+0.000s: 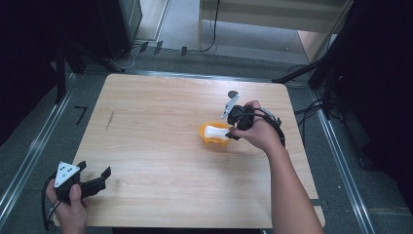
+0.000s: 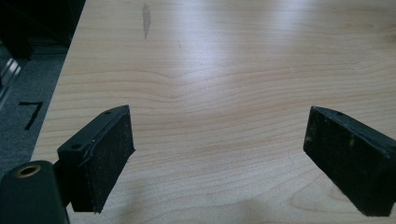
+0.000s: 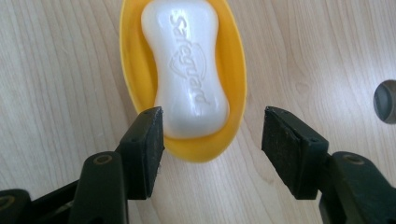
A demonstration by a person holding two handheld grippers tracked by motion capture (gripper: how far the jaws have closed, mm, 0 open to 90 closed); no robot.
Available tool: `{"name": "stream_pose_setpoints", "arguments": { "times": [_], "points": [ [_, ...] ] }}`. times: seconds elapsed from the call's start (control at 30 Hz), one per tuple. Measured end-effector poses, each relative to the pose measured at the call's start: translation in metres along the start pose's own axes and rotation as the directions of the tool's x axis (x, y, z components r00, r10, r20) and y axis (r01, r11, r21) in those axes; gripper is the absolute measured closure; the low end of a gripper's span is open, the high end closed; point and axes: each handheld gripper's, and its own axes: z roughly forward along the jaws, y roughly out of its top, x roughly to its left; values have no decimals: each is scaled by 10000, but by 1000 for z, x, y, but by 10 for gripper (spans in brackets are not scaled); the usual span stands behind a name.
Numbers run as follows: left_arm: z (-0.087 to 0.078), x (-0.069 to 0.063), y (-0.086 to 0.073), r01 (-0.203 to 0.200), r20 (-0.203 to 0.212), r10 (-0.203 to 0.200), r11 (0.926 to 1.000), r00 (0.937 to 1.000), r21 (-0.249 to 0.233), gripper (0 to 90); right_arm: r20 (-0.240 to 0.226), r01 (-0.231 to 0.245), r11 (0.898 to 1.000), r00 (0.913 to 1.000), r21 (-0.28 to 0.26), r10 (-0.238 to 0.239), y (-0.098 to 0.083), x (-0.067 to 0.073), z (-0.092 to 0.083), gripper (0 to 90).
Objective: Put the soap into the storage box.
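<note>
In the yellow dish [image 3: 233, 74] lies white soap [image 3: 187, 65].

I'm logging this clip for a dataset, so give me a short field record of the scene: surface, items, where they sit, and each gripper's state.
surface: light wooden table
items: white bar of soap lying in a yellow oval dish
dish position: right of the table's middle
right gripper: open, over the dish's near end, pads not touching the soap
left gripper: open, nothing between jaws, at the table's near left corner
other: small grey round object beside the dish
</note>
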Motion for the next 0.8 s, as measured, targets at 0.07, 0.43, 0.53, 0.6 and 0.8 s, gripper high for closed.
{"name": "stream_pose_setpoints", "arguments": {
  "times": [0.07, 0.43, 0.53, 0.6, 0.8],
  "points": [
    [0, 0, 0, 3, 2, -3, 10000, 10000, -1, 89, 9, 5, 10000, 10000, -20, -5, -2, 0, -1, 408],
    [0, 0, 0, 1, -20, -1, 10000, 10000, 5, 90, -216, -578, 9983, 9981, 61, 579, -31, 7, -6, 411],
    [0, -1, 0, -14, -29, 14, 10000, 10000, 18, 90, -293, -631, 9979, 9976, 108, 634, -36, 10, -5, 408],
    [0, -1, 0, -18, -35, 18, 10000, 10000, 7, 90, -316, -724, 9972, 9968, 195, 730, -40, 12, -6, 407],
    [0, 0, 0, -21, -28, 21, 10000, 10000, 3, 90, -452, -837, 9962, 9954, 229, 846, -52, 20, -3, 397]
  ]
}}
